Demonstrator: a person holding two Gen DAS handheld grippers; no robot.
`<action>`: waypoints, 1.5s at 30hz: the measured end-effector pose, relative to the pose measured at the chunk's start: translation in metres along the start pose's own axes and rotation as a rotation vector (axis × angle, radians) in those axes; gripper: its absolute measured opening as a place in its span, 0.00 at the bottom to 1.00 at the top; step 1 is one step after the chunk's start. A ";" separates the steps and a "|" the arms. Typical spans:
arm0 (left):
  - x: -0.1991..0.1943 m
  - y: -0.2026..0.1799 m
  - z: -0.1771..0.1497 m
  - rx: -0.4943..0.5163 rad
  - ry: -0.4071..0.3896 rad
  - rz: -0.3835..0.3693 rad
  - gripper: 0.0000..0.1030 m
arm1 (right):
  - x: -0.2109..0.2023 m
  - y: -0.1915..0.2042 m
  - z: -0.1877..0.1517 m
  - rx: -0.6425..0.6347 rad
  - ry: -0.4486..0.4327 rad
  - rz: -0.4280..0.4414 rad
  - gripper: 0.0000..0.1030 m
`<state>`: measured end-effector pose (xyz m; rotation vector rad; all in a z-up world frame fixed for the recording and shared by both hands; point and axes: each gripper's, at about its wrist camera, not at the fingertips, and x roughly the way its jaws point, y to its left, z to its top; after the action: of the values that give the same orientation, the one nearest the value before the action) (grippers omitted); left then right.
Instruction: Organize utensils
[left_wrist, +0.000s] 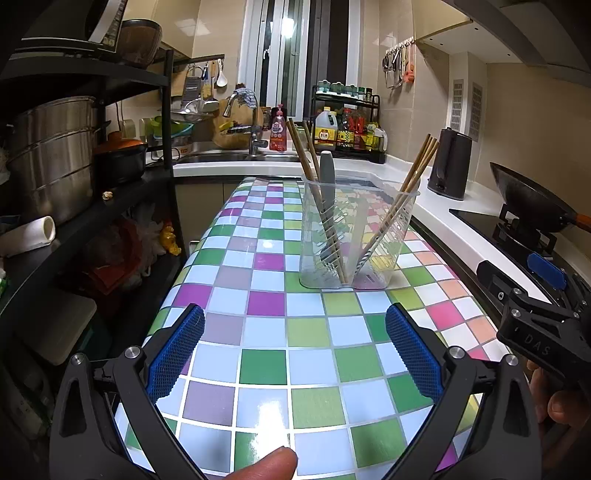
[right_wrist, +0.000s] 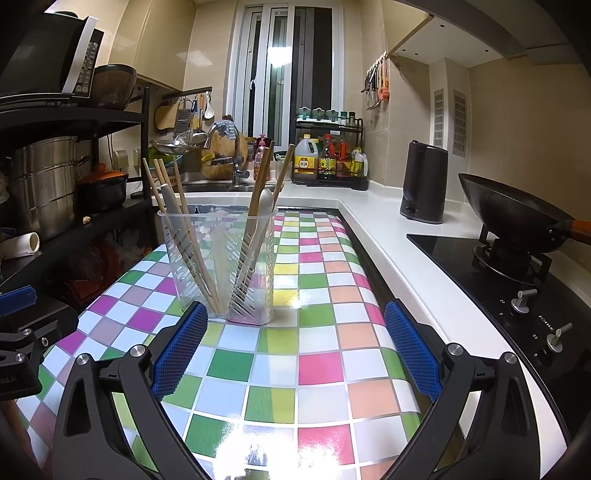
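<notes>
**Both grippers empty, utensils standing in clear holder**

Left gripper (left_wrist: 294, 349) spread wide, nothing between its blue mesh-textured pads (left_wrist: 176, 354); black plastic arms with silver screws; hovers over the worktop (left_wrist: 266, 365), which wears a glossy checkered cover of green, magenta, lilac, pale blue and peach squares with bright glare patches; a fingertip (left_wrist: 269, 463) shows at the bottom edge of the left wrist view.

Right gripper (right_wrist: 295, 349) likewise wide open and empty; same ribbed blue pads (right_wrist: 412, 350); its left pad sits in front of the holder's base in its own view, contact cannot be told.

Utensil holder (left_wrist: 354, 236): transparent plastic tub, roughly oval rim, slanted slot cut-outs in the walls, a divider down the middle making two compartments; stands upright on the worktop, toward the far half. Wooden chopsticks (left_wrist: 306, 173), thin round sticks, lean left in one compartment beside a grey rounded handle (left_wrist: 327, 173); more chopsticks (left_wrist: 417, 166) lean right in the other compartment; a pale flat utensil (right_wrist: 218, 251) stands near the divider, blurred through the plastic.

Right of the worktop: smooth white counter, dark matte kettle (right_wrist: 423, 184), black wok (right_wrist: 513, 218) on a gas hob; left: black shelf rack with steel steamer pot (left_wrist: 51, 155).
</notes>
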<state>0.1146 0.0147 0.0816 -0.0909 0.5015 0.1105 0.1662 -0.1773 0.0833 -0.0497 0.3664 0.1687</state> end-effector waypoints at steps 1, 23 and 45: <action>0.000 0.000 0.000 -0.001 -0.001 -0.001 0.93 | 0.000 0.000 0.000 0.000 0.000 0.000 0.92; 0.005 -0.003 -0.001 0.009 -0.001 -0.008 0.93 | 0.005 0.000 -0.004 -0.002 0.032 -0.002 0.93; 0.005 -0.007 -0.001 0.019 -0.005 -0.010 0.93 | 0.006 0.001 -0.003 -0.003 0.033 -0.002 0.94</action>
<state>0.1196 0.0076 0.0784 -0.0744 0.4972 0.0966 0.1700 -0.1752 0.0784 -0.0560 0.3991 0.1667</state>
